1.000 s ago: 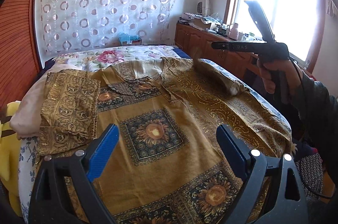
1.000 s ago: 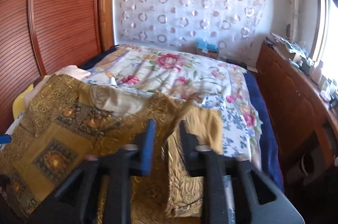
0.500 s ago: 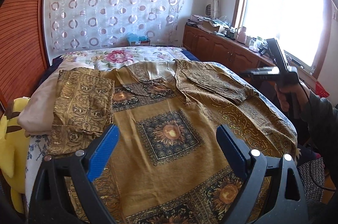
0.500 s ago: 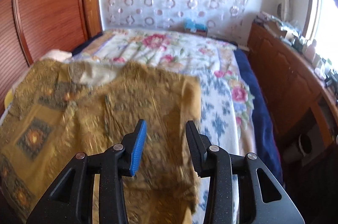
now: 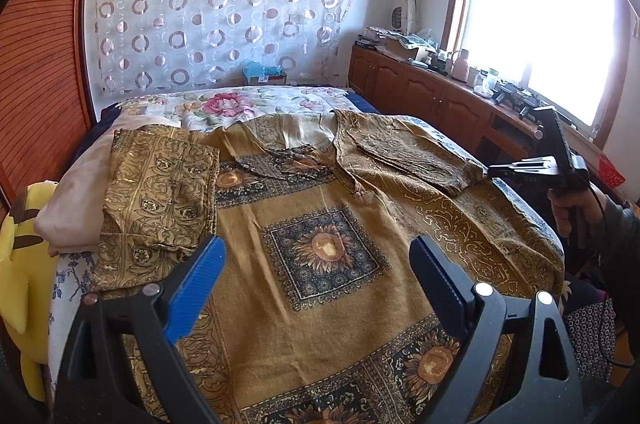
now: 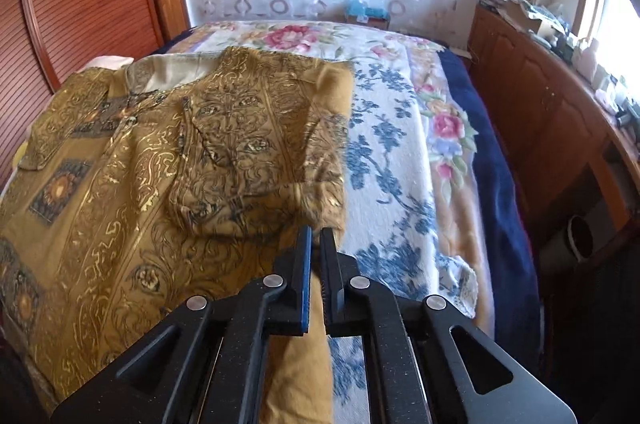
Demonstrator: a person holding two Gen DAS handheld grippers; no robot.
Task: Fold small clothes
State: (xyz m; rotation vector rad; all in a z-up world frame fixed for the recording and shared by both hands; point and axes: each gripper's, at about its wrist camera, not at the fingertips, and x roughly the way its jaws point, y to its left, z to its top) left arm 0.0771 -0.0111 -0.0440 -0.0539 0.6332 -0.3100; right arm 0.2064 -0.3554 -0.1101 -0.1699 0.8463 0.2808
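Two grippers over the bed, and nearest the lens the left gripper (image 5: 316,274) hovers above the garment's front, fingers spread wide with nothing between them. Spread flat on the floral bedspread (image 6: 392,128) lies the gold patterned garment (image 5: 320,224), one sleeve folded in on the left (image 5: 160,192), the other folded across on the right (image 5: 404,152). Over at the right edge, the right gripper (image 6: 316,244) has its fingers pinched together on the garment's edge fabric, gripped in a person's hand (image 5: 572,208). Beyond that, a circle-print curtain (image 5: 220,12) and a wooden cabinet (image 5: 432,100) under the window.
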